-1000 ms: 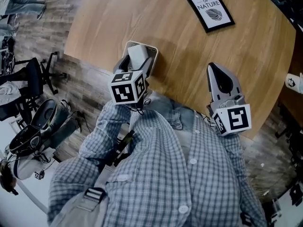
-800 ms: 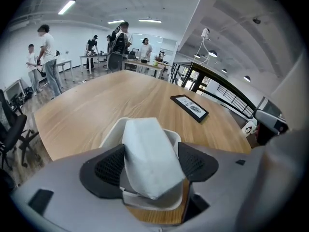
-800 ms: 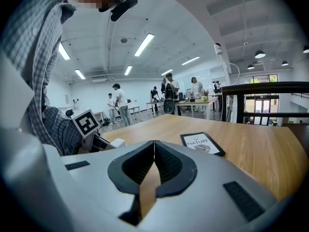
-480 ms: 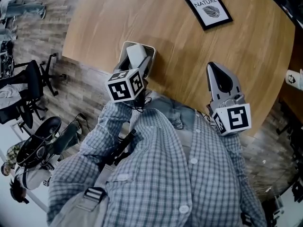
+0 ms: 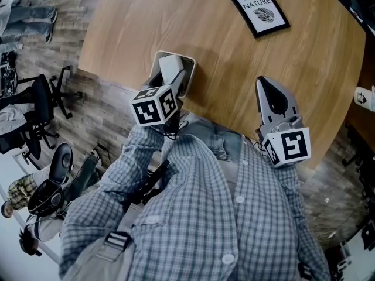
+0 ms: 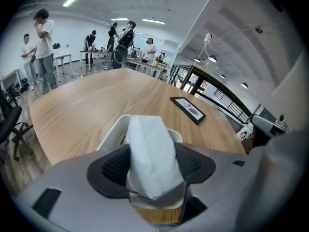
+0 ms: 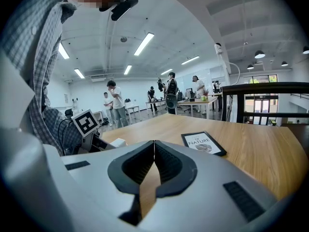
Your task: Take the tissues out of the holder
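A white pack of tissues (image 6: pixel 152 153) stands upright in a pale holder (image 6: pixel 116 127) near the round wooden table's near-left edge. In the head view the tissues (image 5: pixel 170 68) stick up out of the holder (image 5: pixel 157 62). My left gripper (image 5: pixel 173 78) reaches over the holder from the near side. Its jaws are closing, with the tissues between the black pads (image 6: pixel 112 166), which sit close against the pack's sides without squeezing it. My right gripper (image 5: pixel 267 88) rests low over the table to the right, jaws shut and empty, tips meeting in the right gripper view (image 7: pixel 154 146).
A black-framed "Love of Nature" picture (image 5: pixel 258 10) lies flat at the table's far right. An office chair (image 5: pixel 35 98) and bags stand on the floor left of the table. A small white object (image 5: pixel 363 101) sits at the right edge. People stand in the distance.
The left gripper's marker cube has edged slightly left and nearer the holder. The right gripper has stayed still.
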